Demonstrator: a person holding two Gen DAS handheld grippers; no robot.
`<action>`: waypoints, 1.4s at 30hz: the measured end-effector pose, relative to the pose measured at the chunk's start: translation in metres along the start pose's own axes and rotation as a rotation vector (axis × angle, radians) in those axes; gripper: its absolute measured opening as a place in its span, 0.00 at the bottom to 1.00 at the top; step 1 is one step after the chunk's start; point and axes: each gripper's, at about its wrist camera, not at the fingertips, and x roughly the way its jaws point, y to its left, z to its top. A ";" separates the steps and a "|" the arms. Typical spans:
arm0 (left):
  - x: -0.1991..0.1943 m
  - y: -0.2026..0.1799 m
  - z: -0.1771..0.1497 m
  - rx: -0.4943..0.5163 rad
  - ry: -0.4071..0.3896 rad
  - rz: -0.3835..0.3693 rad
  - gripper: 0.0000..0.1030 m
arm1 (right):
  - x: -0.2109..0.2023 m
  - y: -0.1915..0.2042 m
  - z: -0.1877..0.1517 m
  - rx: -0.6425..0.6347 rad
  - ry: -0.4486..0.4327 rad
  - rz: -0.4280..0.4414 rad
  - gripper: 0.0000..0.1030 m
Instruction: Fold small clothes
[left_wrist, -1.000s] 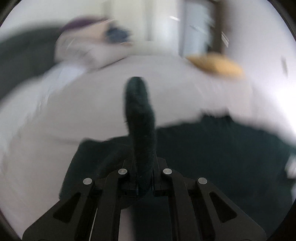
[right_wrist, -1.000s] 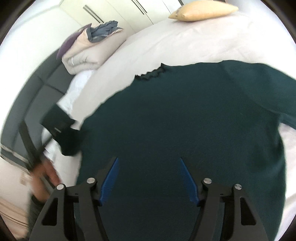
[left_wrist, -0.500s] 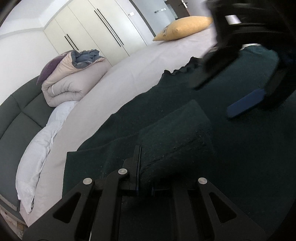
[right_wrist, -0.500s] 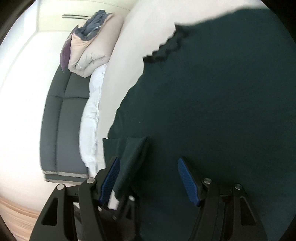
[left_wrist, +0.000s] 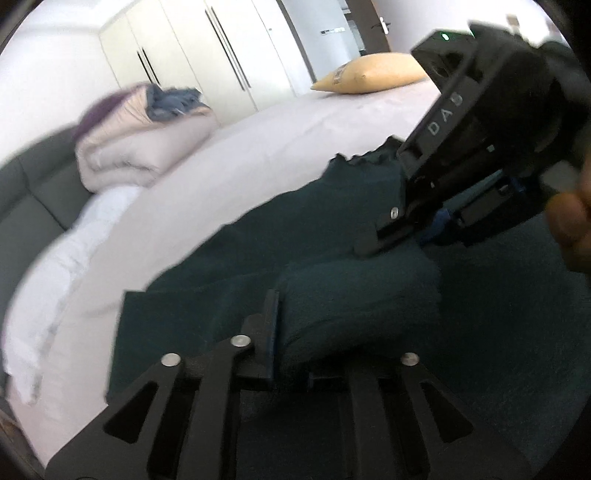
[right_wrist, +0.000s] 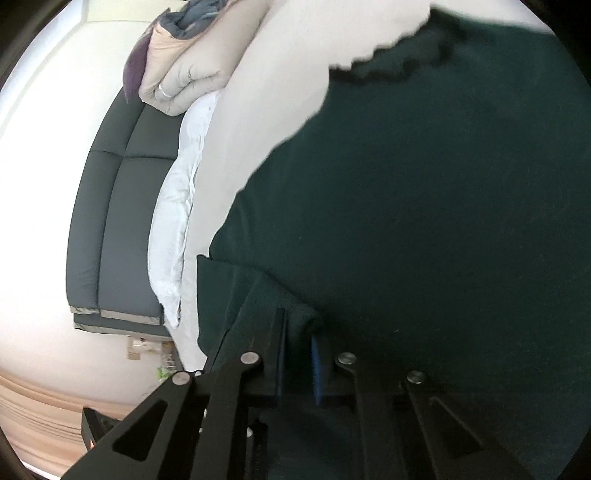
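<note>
On the bed (left_wrist: 280, 125), covered by a pale sheet, a dark green sweater (right_wrist: 443, 206) is being spread flat, its ruffled collar (right_wrist: 391, 62) lying toward the far side. In the left wrist view, the left gripper (left_wrist: 291, 350) is being held low over the garment, and its jaws are being kept clamped on a thick fold of the sweater's sleeve (left_wrist: 358, 295), which is bulging forward from between them. Just beyond that fold, the right gripper (left_wrist: 432, 229) is being brought down onto the same sleeve, a blue pad showing at its tip and the person's hand (left_wrist: 572, 229) being seen at the right edge of the view. In the right wrist view, the right gripper (right_wrist: 297, 362) is being shown with its jaws drawn close together on a bunched ridge of the green knit, the cloth being pinched between the blue pads. A folded beige duvet (left_wrist: 144, 147) with a grey-blue cloth (left_wrist: 177, 101) on top is being seen at the head of the bed, beside a dark grey headboard (right_wrist: 118, 206) and a white pillow (right_wrist: 177, 221). A yellow pillow (left_wrist: 369, 72) is lying at the far edge of the bed, and white wardrobe doors (left_wrist: 207, 55) are standing behind it.
</note>
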 end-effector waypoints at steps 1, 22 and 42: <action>-0.006 0.005 0.001 -0.033 -0.001 -0.037 0.16 | -0.007 0.001 0.004 -0.007 -0.018 -0.014 0.11; 0.005 0.196 0.011 -0.469 0.062 -0.079 0.15 | -0.128 -0.082 0.057 -0.016 -0.218 -0.350 0.11; 0.121 0.096 0.025 -0.200 0.234 -0.039 0.15 | -0.144 -0.087 0.031 -0.027 -0.261 -0.418 0.08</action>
